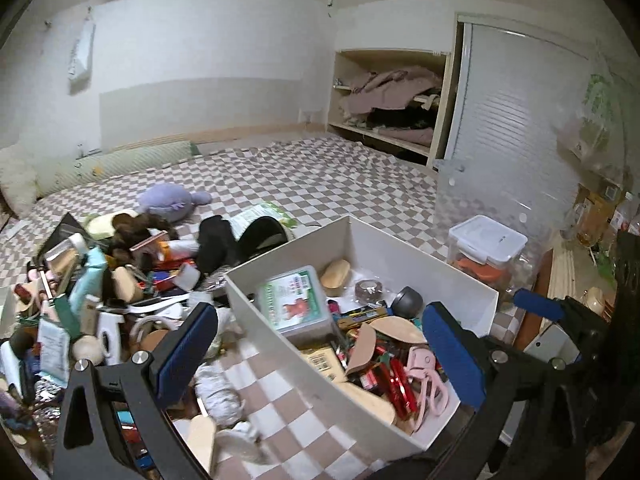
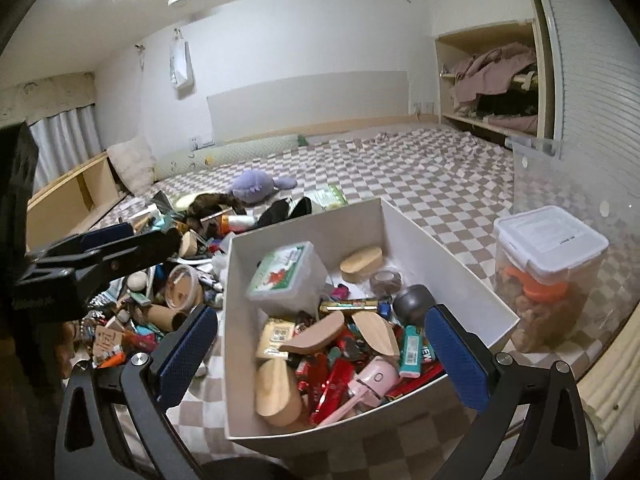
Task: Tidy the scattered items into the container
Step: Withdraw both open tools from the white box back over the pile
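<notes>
**Both grippers empty over white box, pile off to the left**

Right gripper (image 2: 320, 350) spread wide, nothing between its blue pads (image 2: 460, 352), hanging over the near end of the white box (image 2: 456, 258). Left gripper (image 1: 320, 344) likewise gaping and empty, straddling the box's left wall; in the right wrist view it sits left of the box above the pile.

Box long axis runs away from the grippers, tilted rightward. Inside: lidded plastic tub (image 2: 286, 274), wooden ovals (image 2: 362, 263), grey ball (image 2: 414, 302), tape roll (image 2: 386, 280), pink tool (image 2: 370, 384), red wrappers, lighter.

Scattered pile (image 1: 100, 292) lies left of the box on the checkered blanket (image 1: 320, 176). Clear lidded canister (image 2: 548, 268) right of the box. Purple plush (image 2: 256, 186) farther out.
</notes>
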Motion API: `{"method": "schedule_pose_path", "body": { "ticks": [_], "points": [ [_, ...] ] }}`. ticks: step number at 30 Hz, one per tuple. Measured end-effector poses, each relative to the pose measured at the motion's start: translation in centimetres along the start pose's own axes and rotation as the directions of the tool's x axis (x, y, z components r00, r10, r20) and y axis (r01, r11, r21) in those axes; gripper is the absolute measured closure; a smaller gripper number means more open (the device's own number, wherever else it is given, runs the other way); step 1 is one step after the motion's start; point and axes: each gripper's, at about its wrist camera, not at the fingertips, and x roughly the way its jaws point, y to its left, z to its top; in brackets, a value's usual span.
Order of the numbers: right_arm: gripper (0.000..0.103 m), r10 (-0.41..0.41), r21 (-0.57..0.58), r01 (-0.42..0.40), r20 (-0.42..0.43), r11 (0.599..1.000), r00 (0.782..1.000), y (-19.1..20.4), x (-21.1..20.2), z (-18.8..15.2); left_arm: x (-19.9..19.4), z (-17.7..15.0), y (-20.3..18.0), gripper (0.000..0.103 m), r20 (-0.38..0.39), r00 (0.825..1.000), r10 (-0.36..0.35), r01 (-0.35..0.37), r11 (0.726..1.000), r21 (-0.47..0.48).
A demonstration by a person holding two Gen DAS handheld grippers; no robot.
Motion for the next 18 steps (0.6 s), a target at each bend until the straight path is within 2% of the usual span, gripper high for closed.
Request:
{"method": "schedule_pose_path", "body": {
  "ticks": [11,18],
  "points": [
    [0.0,0.036,-0.017,-0.035,0.059,0.999,0.998,3.7,-2.6,-0.5,-4.7,-2.4,3.2,0.0,0.04,0.997,0.061,-0.06,0.998,-0.035],
    [0.0,0.053,-0.01,-0.052,0.074,0.999,0.996,5.1,-3.3,-1.2,-6.3,-4.3,4.5,0.0,0.053,0.993,0.106,-0.104,0.994,-0.04]
  ]
}}
